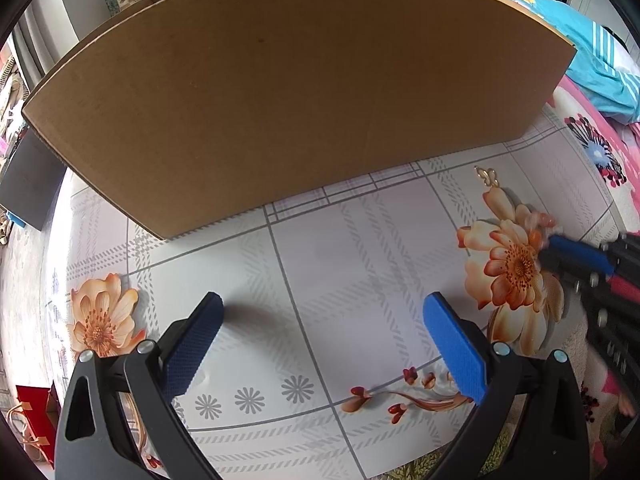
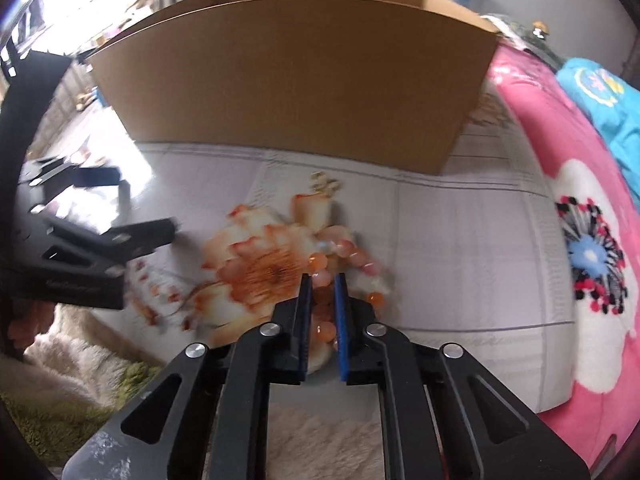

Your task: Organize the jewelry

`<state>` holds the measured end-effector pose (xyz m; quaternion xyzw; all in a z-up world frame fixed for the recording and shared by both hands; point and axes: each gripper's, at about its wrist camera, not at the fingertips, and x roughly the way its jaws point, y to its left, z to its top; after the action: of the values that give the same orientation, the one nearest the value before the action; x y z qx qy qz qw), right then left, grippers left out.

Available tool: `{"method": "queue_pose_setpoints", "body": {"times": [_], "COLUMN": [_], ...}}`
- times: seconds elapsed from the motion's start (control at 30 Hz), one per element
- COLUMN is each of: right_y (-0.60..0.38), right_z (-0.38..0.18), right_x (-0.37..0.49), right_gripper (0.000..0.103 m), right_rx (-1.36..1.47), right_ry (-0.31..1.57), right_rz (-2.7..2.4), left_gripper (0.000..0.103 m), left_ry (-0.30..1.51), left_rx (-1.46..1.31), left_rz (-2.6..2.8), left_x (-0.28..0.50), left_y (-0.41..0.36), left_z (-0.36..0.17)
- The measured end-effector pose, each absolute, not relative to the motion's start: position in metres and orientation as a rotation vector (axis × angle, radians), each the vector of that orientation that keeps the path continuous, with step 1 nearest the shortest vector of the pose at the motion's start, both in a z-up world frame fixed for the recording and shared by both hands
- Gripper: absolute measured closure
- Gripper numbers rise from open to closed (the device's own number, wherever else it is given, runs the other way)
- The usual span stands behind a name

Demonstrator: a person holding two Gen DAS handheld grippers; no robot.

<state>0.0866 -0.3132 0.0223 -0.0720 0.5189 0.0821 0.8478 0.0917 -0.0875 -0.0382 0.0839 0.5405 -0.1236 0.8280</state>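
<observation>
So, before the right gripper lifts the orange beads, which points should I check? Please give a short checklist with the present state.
1. Right gripper closed on the bead bracelet: ok, beads sit between the pads.
2. Whole bracelet caught: cannot tell, the picture is blurred and several beads lie outside the jaws.
3. Left gripper out of the way: ok, open, holding nothing.
4. Cardboard box open on top: ok.
5. Gold charm clear of the beads: ok, it lies apart, nearer the box.
</observation>
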Motion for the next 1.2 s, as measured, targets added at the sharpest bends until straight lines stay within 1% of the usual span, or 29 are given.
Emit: {"method": "queue_pose_setpoints", "body": {"times": [0.1,0.13,0.17,0.23,0.33,0.43,0.5,0.8,0.9,1.03,1.07,1.2], "right_y": [-0.325,-0.329,-0.330,-0.335,-0.333,-0.324,-0.316,-0.308,-0.306,-0.304,-0.305,-0.299], "right_z": [0.027,0.032,0.035,0.045,0.059,0.056,0.048,0.023,0.023,0.023,0.024,0.026], "right_x": [0.092,0.092,0.092,0.094,0.098,0.115,0.123,0.149,0.150,0.149,0.148,0.145], "right_gripper": [0.092,0.087,0.075,0.061,0.061,0.061,0.063,0.092,0.095,0.096,0.101,0.102], "right_rx": [-0.099,-0.075,-0.061,-0.029,0.009,0.006,-0.013,-0.060,-0.077,-0.081,-0.073,-0.061], "right_ry": [1.092,1.085,1.081,1.055,1.005,0.996,1.002,1.061,1.061,1.066,1.071,1.088], "right_rz": [0.150,0.153,0.161,0.185,0.237,0.251,0.243,0.213,0.216,0.234,0.247,0.277], "left_gripper": [0.005,0.005,0.005,0.005,0.004,0.004,0.004,0.004,0.004,0.004,0.004,0.004], "left_ry": [1.144,1.142,1.141,1.136,1.130,1.125,1.123,1.118,1.118,1.116,1.114,1.113], "left_rx": [0.182,0.183,0.184,0.186,0.191,0.195,0.198,0.202,0.202,0.206,0.211,0.205], "left_rz": [-0.269,-0.271,-0.273,-0.277,-0.284,-0.291,-0.296,-0.304,-0.306,-0.319,-0.330,-0.324], "left_x": [0.092,0.092,0.092,0.091,0.091,0.090,0.089,0.092,0.093,0.092,0.091,0.088], "left_y": [-0.087,-0.087,-0.087,-0.086,-0.086,-0.084,-0.083,-0.085,-0.084,-0.083,-0.082,-0.073], "left_z": [-0.039,-0.039,-0.039,-0.040,-0.040,-0.041,-0.041,-0.042,-0.042,-0.040,-0.040,-0.040]}}
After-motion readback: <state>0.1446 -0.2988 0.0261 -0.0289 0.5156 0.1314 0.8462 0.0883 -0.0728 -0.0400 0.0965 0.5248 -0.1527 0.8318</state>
